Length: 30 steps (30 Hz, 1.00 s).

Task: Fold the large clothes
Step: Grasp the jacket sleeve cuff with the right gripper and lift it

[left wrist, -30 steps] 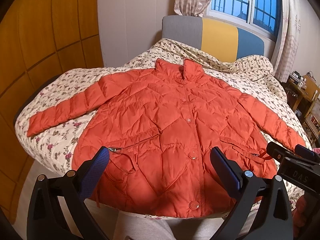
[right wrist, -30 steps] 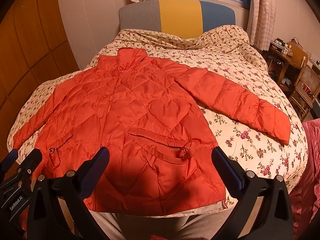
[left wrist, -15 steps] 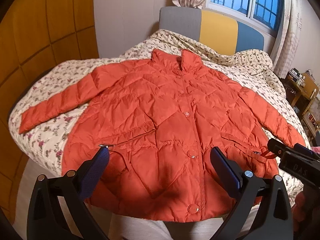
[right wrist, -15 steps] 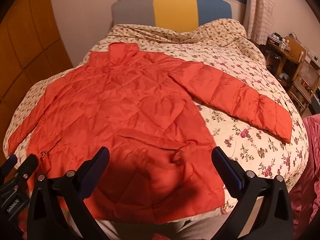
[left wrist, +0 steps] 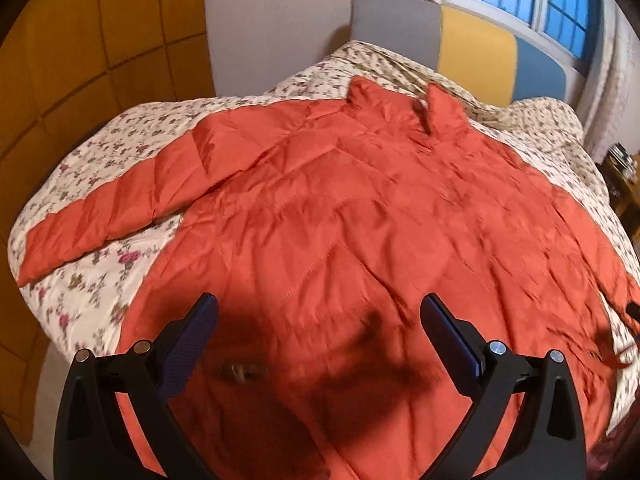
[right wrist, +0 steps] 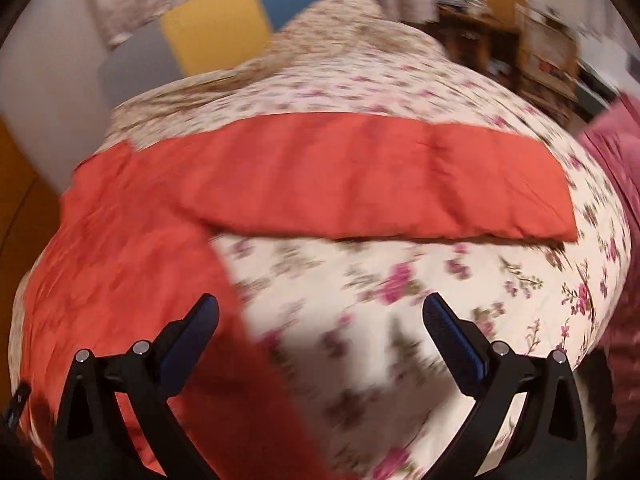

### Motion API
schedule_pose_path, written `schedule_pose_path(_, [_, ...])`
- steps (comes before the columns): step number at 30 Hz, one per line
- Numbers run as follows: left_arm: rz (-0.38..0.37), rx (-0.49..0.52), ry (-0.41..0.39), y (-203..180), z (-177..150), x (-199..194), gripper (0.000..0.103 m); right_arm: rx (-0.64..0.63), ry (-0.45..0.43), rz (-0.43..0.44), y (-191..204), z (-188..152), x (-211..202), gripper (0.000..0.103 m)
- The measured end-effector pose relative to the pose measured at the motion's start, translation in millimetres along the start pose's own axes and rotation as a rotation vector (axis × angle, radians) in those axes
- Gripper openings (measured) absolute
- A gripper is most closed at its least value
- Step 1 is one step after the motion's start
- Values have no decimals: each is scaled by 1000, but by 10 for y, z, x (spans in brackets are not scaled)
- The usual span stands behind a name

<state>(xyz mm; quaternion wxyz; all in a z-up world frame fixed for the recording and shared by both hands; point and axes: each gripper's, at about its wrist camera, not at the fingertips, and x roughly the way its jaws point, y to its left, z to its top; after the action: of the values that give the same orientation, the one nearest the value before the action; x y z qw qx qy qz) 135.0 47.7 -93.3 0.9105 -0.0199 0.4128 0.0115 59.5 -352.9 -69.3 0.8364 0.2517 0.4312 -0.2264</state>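
Both tools have moved in the last second, and differently. A moment ago each hung back from the foot of the bed with the whole orange down jacket (left wrist: 360, 216) in view. Now the left tool (left wrist: 318, 332) has closed in low over the jacket's lower front, fingers wide apart and holding nothing, its shadow dark on the fabric just ahead of it. The right tool (right wrist: 320, 332) has swung off toward the jacket's right sleeve (right wrist: 380, 184), which lies stretched across the floral quilt (right wrist: 400, 280) ahead of it; its fingers too stand apart and empty, over bare quilt just beside the jacket's side edge. Its view is smeared with motion. The jacket lies flat and unfolded, so my guess is the sleeve gets folded in first.
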Motion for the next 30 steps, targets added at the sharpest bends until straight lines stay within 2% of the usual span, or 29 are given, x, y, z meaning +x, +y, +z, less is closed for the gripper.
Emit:
schedule_pose_path(3, [64, -11, -21, 77, 98, 145, 100, 137, 33, 9, -300, 108, 202, 89])
schedule_pose_path(5, [75, -6, -15, 128, 164, 258, 100, 242, 50, 27, -495, 153, 312, 89])
schedule_pose_path(7, [86, -7, -5, 192, 217, 385, 100, 312, 7, 49, -632, 198, 324, 88])
schedule_pose_path(12, [123, 3, -10, 271, 246, 642, 100, 436, -81, 43, -882, 403, 401, 86])
schedule_pose_path(20, [98, -8, -42, 335, 87, 845, 100, 638, -201, 51, -1163, 498, 388, 82])
schedule_pose_path(22, [103, -6, -44, 327, 81, 858, 100, 685, -224, 34, -1233, 531, 403, 76])
schedule_pose_path(23, [108, -2, -40, 319, 79, 872, 100, 704, -234, 23, -1246, 555, 424, 67])
schedule_pose_path(24, [111, 0, -35, 311, 83, 884, 100, 723, -248, 5, -1275, 559, 422, 52])
schedule_pose_path(27, [116, 7, -26, 296, 85, 913, 100, 694, -258, -45, -1299, 648, 509, 20])
schedule_pose_path(30, [110, 2, -28, 308, 80, 915, 100, 574, -292, -64, -1109, 764, 439, 11])
